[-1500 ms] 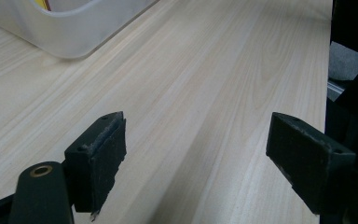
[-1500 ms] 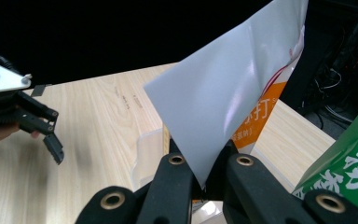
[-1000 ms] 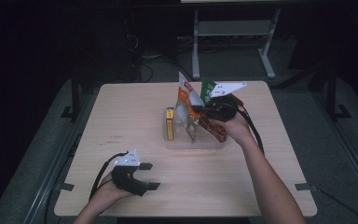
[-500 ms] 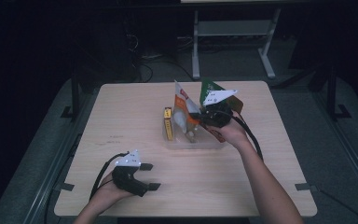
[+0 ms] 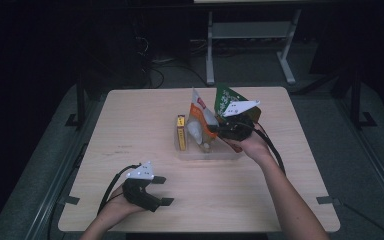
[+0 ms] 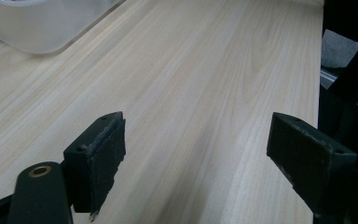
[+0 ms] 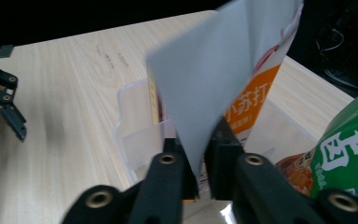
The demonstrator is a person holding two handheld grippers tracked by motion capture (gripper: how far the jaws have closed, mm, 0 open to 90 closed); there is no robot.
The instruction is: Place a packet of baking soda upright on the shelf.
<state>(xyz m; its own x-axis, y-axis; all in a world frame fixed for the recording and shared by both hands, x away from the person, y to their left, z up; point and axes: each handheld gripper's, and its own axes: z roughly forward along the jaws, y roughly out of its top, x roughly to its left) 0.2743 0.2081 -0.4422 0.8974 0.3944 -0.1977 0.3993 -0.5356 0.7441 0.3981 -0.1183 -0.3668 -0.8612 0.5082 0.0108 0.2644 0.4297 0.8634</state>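
I take the clear plastic bin (image 5: 209, 150) as my landmark; it sits on the table (image 5: 130, 120), a little beyond the table's middle. My right tool (image 7: 199, 161) is over the bin, its two jaws pressed together on the lower edge of a white-and-orange snack pouch (image 7: 223, 79). In the high view the pouch (image 5: 200, 117) stands tilted, its lower end inside the bin and its top rising above the bin's rim. A yellow box (image 5: 180, 132) stands upright on its edge at the bin's left end, just beside the pouch. A green packet (image 5: 225, 97) rises from the far right part of the bin, close behind my right tool (image 5: 219, 131); in the right gripper view the green packet (image 7: 349, 140) lies just to the right of the jaws.

My left tool (image 5: 162, 190) rests on the table well on the near side of the bin and to its left, apart from it. Its jaws stand wide apart with bare table between them, as my left gripper view (image 6: 196, 154) shows; a corner of the bin (image 6: 42, 28) appears at the upper left there.
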